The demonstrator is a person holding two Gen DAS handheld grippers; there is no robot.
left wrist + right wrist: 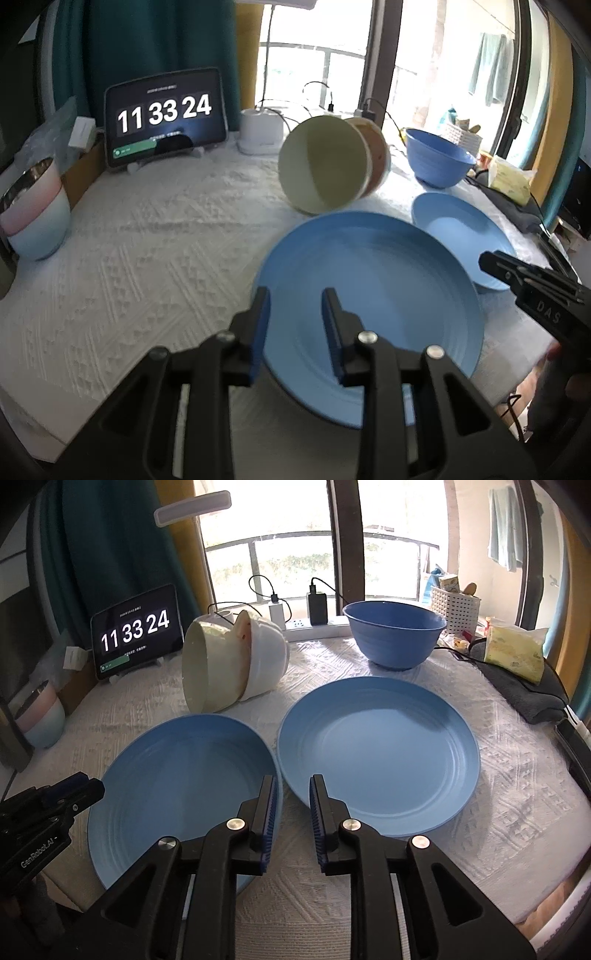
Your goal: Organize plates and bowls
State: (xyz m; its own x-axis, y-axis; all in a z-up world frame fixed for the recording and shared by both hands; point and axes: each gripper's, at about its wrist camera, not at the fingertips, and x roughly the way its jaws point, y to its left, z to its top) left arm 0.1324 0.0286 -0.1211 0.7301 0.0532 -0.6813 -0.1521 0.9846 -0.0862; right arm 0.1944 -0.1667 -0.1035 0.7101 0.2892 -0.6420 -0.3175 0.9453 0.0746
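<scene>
- My left gripper (293,295) has its jaws a modest way apart, straddling the near-left rim of the left blue plate (373,295); the pads do not visibly press on the rim, so I read it as holding nothing.
- In the right wrist view, that plate (177,771) looks tilted, with its near-left edge over the table's front edge.
- My right gripper (293,782) is parted only narrowly, with nothing between the pads. It hovers over the gap where the two plates come close, its left finger over the left plate's right rim.
- The right blue plate (380,753) lies flat on the white textured tablecloth (509,786), at about 3 o'clock from the left plate and just beside it.
- At 12 o'clock from the left plate, a nest of bowls (229,661) lies tipped on its side, the cream one's mouth towards me, a pinkish-brown and a white one behind.
- A deep blue bowl (397,635) stands upright at 12 o'clock from the right plate, near the window.
- Two stacked pastel bowls (38,716) sit at the table's far left, around 9 o'clock.
- A tablet (135,631) showing 11 33 24 stands at 11 o'clock.
</scene>
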